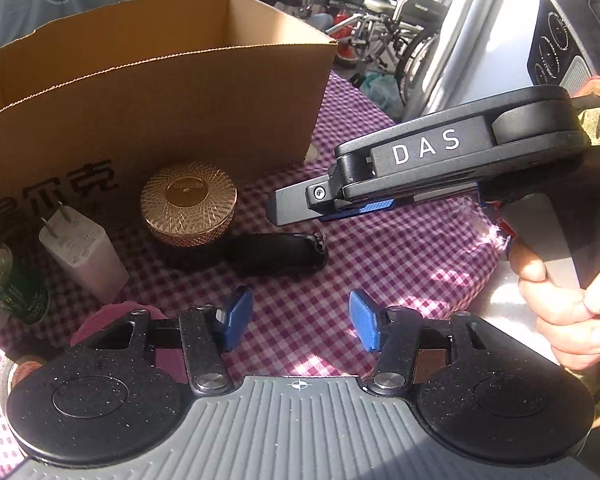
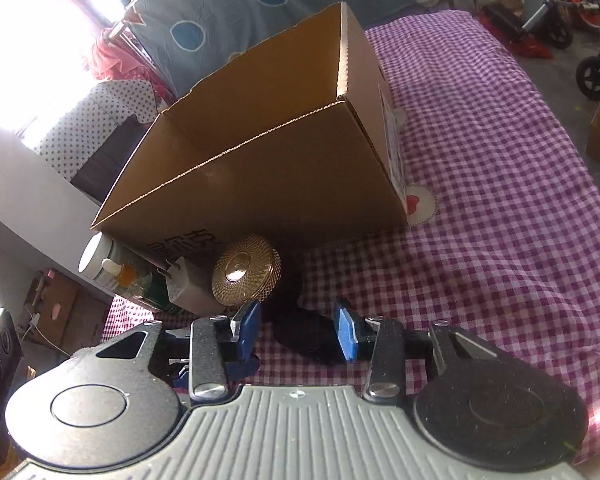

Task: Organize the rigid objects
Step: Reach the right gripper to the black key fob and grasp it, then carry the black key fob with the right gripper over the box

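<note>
Both grippers' fingers stand apart, holding nothing: left gripper (image 1: 298,318) over checked cloth (image 1: 380,248), right gripper (image 2: 296,330) seemingly straddling a black object (image 2: 300,340).

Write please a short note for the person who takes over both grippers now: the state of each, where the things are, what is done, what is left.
Left gripper: jaws open, empty, over the checked cloth.
Right gripper: jaws open around the black object, not pressing on it.
Gold tin, white charger and green bottle stand in front of the cardboard box.
Done: none of these is in the box yet.
Left: put them in.
</note>
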`<state>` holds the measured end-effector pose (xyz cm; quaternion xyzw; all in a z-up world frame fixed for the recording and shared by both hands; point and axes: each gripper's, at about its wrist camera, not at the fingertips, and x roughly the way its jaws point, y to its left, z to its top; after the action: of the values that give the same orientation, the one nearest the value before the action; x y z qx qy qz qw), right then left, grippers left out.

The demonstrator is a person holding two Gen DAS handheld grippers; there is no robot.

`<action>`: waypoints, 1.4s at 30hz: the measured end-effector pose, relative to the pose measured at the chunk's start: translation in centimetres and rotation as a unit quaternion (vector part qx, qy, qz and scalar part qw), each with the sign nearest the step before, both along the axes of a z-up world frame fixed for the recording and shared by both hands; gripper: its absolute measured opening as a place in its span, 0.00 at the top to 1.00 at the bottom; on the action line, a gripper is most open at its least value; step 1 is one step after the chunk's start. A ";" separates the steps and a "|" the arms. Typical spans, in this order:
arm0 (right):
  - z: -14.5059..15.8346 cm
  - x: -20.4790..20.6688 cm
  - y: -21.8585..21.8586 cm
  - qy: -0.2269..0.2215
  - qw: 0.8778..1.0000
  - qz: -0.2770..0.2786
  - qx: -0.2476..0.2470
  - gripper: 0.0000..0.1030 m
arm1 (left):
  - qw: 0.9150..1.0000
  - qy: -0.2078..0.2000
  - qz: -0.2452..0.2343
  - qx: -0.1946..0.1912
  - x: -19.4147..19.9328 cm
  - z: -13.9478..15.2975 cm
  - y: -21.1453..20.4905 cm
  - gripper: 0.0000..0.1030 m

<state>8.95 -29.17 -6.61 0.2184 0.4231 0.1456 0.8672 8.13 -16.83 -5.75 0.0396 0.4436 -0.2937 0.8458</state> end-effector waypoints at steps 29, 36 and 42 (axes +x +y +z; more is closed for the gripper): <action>-2.7 0.3 0.5 0.076 0.992 0.028 0.095 0.81 | 1.000 -0.009 -0.011 0.001 -0.1 -0.9 0.7 0.50; -3.2 -0.3 0.4 0.074 0.992 0.013 0.104 0.83 | 1.000 -0.011 -0.015 0.000 -0.1 -0.6 0.6 0.51; -2.8 -1.7 -0.1 0.069 0.991 0.000 0.114 0.83 | 0.999 -0.021 -0.025 -0.003 -1.3 0.1 0.6 0.51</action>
<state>7.23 -29.26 -9.45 0.3255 0.4626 0.1780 0.8052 6.85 -16.25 -5.62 0.0545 0.4233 -0.3155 0.8475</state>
